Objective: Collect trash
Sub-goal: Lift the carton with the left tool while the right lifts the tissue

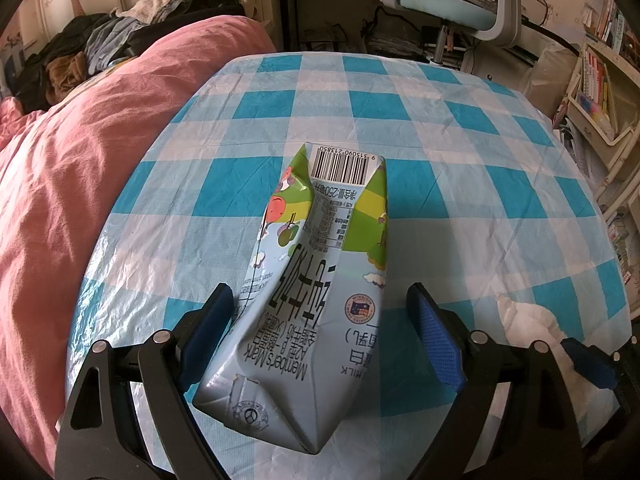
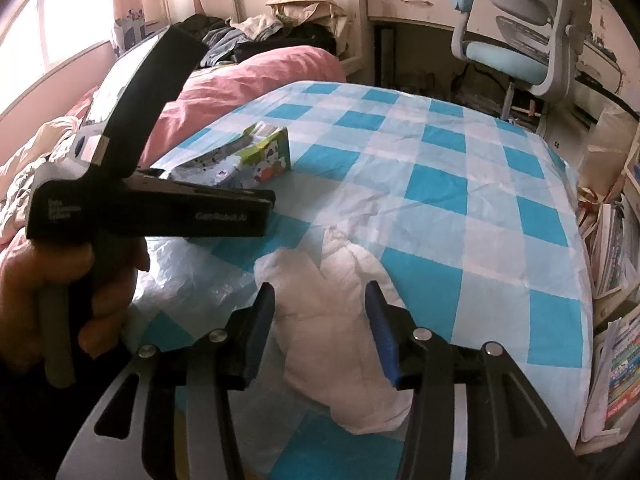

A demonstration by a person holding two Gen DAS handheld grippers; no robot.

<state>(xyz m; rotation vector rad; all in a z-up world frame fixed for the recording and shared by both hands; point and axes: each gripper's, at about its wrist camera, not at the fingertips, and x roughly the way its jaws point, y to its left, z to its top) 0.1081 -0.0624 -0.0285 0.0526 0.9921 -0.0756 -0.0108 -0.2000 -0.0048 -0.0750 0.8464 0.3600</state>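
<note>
A crushed light-blue and green milk carton (image 1: 320, 260) lies on the blue-and-white checked tablecloth (image 1: 440, 120). My left gripper (image 1: 322, 320) stands open around its near end; the left pad is close to the carton's edge and the right pad is clear of it. A crumpled white tissue (image 2: 332, 344) lies in front of my right gripper (image 2: 320, 312), between its blue pads, which stand apart without squeezing it. The right wrist view also shows the left gripper's black body (image 2: 160, 208), held by a hand (image 2: 112, 280), over the carton (image 2: 260, 152). The tissue (image 1: 532, 320) appears at the lower right of the left wrist view.
A pink duvet (image 1: 80, 200) on a bed borders the table's left side, with a pile of clothes (image 1: 100, 48) behind it. A light-blue desk chair (image 2: 512, 60) stands beyond the far edge. Shelves of books (image 1: 596, 88) and stacked books (image 2: 616, 360) line the right.
</note>
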